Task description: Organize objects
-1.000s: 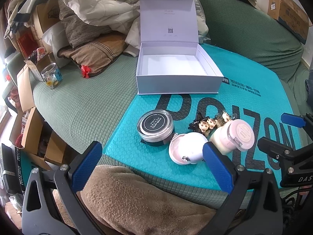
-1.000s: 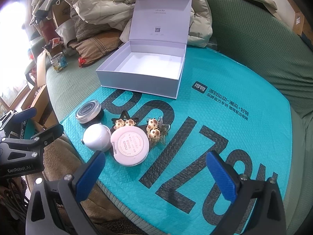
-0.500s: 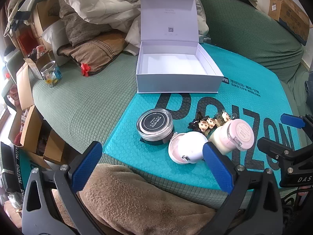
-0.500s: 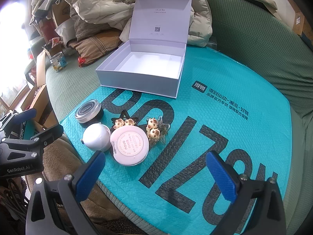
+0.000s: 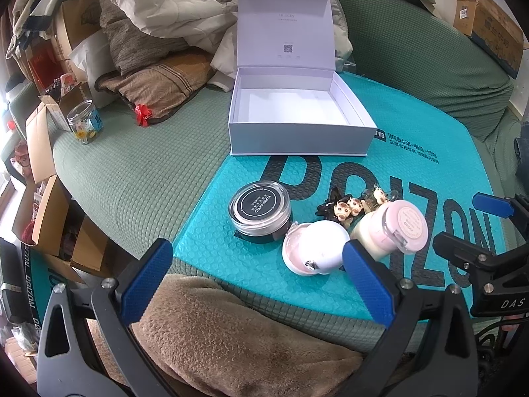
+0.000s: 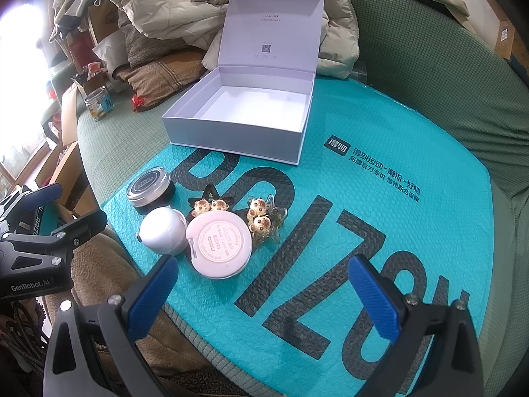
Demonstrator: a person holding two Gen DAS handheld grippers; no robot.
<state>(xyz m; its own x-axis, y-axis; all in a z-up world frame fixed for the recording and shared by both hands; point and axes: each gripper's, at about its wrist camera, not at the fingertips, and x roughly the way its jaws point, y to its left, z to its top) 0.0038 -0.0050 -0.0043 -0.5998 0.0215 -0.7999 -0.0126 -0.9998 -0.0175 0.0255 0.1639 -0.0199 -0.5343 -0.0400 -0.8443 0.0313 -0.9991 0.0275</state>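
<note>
An open, empty white gift box [image 5: 297,115] [image 6: 244,115] stands with its lid up at the far end of a teal bubble mailer [image 5: 413,172] [image 6: 380,215]. Near its front edge lie a black-lidded jar [image 5: 261,210] [image 6: 150,188], a white round case [image 5: 315,248] [image 6: 162,230], a pink-lidded jar [image 5: 396,228] [image 6: 218,244] and two star hair clips with bear charms [image 5: 347,206] [image 6: 264,220]. My left gripper [image 5: 258,281] is open and empty, just short of them. My right gripper [image 6: 261,294] is open and empty, to their right.
The mailer lies on a green sofa cover [image 5: 132,172]. A brown fleece blanket [image 5: 231,340] is at the near edge. Pillows and bedding [image 5: 158,76] pile up behind the box. A glass jar [image 5: 84,125] and cardboard boxes [image 5: 43,211] stand at the left.
</note>
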